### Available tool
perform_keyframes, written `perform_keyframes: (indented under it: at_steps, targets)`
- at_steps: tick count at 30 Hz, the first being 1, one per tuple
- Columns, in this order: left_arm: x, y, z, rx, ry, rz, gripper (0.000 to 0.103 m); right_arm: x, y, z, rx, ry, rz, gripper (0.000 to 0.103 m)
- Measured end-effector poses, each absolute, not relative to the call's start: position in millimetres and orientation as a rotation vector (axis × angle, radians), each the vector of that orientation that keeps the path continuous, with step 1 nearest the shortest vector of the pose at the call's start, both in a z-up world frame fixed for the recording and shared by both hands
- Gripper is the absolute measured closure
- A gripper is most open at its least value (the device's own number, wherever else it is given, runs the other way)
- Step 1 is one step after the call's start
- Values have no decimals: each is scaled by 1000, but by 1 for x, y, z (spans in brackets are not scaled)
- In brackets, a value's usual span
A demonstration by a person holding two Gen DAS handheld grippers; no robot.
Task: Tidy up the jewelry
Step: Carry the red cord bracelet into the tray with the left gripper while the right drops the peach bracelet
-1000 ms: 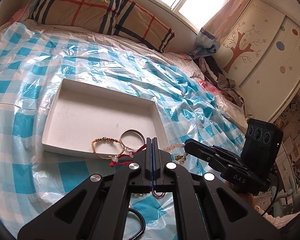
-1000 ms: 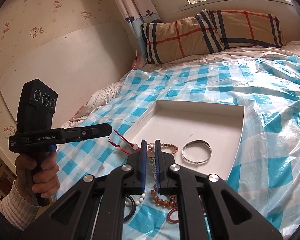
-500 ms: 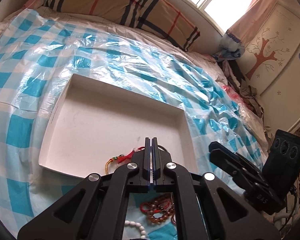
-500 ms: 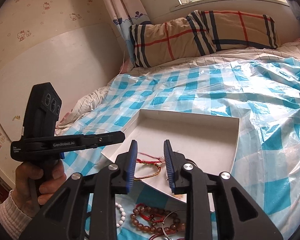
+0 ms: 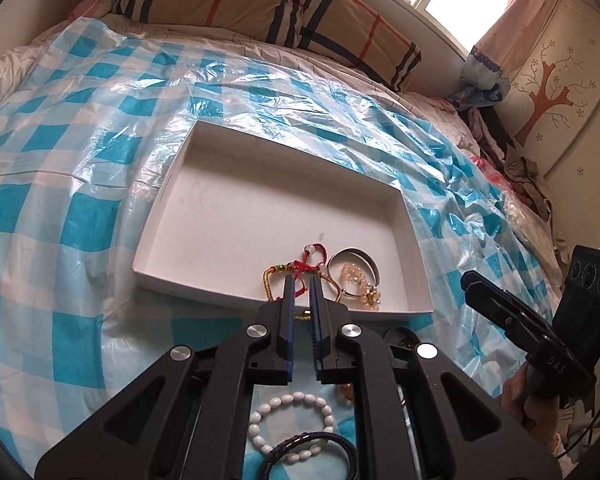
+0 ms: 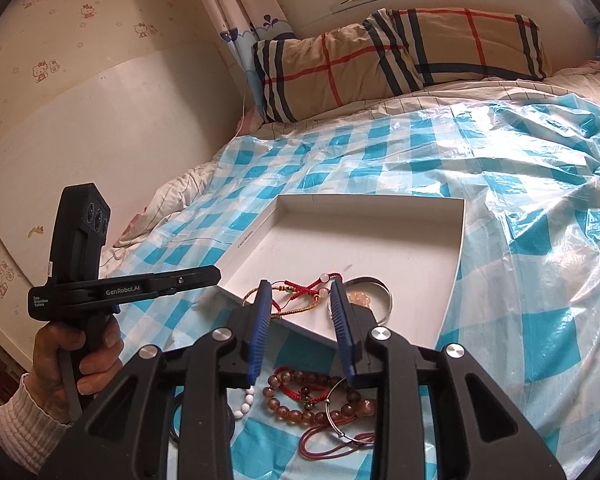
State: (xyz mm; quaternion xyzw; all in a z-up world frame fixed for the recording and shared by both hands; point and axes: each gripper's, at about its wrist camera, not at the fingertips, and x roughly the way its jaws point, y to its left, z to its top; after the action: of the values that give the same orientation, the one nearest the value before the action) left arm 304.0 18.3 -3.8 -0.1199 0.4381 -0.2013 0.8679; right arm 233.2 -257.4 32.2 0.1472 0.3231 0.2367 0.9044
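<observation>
Since the left gripper [image 5: 301, 285] has just parted slightly and the right gripper [image 6: 300, 294] stands wider, both empty, the corded bracelets [image 5: 296, 270] lying in the white tray [image 5: 220, 184] may snag on a withdrawing pad.

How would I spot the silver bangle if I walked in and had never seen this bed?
Find the shallow white box lying on the blue checked plastic sheet on the bed. In the box's near corner sits a small jewelry heap; the silver bangle is its only plain metal hoop, beside the red and gold cord bracelets.
</observation>
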Motion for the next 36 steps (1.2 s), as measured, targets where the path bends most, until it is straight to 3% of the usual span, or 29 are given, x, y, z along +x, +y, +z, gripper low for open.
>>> perform_keyframes:
  at_steps: [13, 36]
  targets:
    - [257, 21, -18, -124, 940, -388, 63, 214, -265, 8, 318, 750, 459, 72]
    - [259, -75, -51, 105, 982, -443, 59, 216, -279, -43, 282, 924, 328, 72]
